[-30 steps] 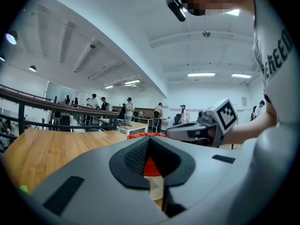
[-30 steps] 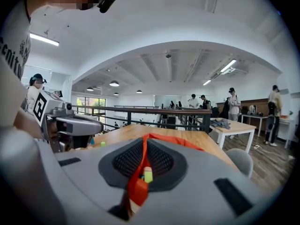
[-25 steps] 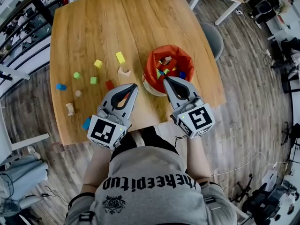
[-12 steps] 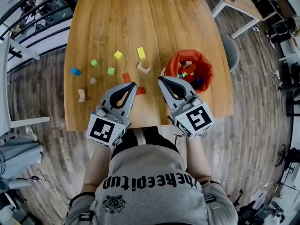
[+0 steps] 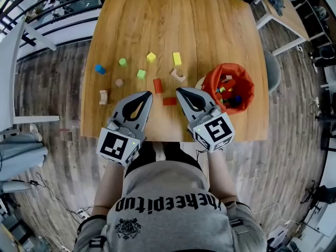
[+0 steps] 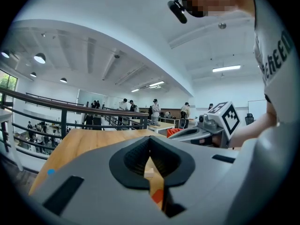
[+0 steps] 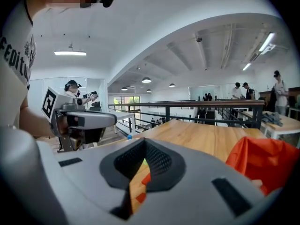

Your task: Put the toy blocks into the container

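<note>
The right gripper [image 5: 180,92] has come away from above the orange fabric container [image 5: 229,88] and now hangs to its left, beside the left gripper [image 5: 143,96]. Both pairs of jaws are pressed together and hold nothing. A flat red block [image 5: 169,101] lies between their tips. A green cube [image 5: 140,74], a yellow block [image 5: 177,59] and a wooden arch [image 5: 178,76] lie loose on the wooden table [image 5: 157,20]. Other blocks are in the container.

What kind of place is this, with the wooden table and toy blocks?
Probably a big open office, perhaps on an upper level: another desk beside the wooden table, a black railing, and people standing under strip ceiling lights.
</note>
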Tool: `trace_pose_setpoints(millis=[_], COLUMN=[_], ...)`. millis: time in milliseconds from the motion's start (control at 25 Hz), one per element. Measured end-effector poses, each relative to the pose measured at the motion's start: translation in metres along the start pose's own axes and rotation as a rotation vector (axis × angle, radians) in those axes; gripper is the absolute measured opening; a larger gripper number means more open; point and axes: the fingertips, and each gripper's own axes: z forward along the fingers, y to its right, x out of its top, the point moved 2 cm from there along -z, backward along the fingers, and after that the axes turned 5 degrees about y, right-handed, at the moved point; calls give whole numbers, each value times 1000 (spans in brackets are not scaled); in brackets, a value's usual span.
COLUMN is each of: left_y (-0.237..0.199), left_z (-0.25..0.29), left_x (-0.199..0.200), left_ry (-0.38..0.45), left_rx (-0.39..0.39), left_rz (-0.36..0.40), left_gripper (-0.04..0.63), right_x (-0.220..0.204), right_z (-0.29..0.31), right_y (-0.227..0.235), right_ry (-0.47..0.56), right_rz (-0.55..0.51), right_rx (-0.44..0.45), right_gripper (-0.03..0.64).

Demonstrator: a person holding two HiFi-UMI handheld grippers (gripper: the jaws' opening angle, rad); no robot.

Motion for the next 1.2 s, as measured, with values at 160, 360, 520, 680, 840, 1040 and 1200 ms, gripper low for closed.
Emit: trace_pose_setpoints(millis=[160, 360, 520, 680, 840, 1040, 1200], left_y=[-7, -10, -11, -11, -10, -10, -11], left_z=[-5, -4, 0, 6, 11, 15, 17], left_x=[-2, -7, -9, -12, -15, -18, -21], left_ry=[-7, -18, -27, -39, -45, -54, -59], left_rx=[16, 12, 2, -10, -16, -12, -4], left_rz=[-7, -15, -19, -24, -28, -33, -37], left_gripper=[14, 14, 14, 14, 14, 14, 14], right_x=[-23, -59, -83, -98, -112, -131, -143], right_z=[10, 15, 16, 15, 14, 17, 19], right_y=[0, 2, 0, -2, -4, -7, -6], right_ry=[-50, -123, -170, -178, -197, -246, -283], right_rz=[13, 47, 70, 87, 89, 76, 64], right_rx=[2, -1, 19, 55, 96, 125, 140], right_gripper=[12, 14, 14, 28, 65, 109, 133])
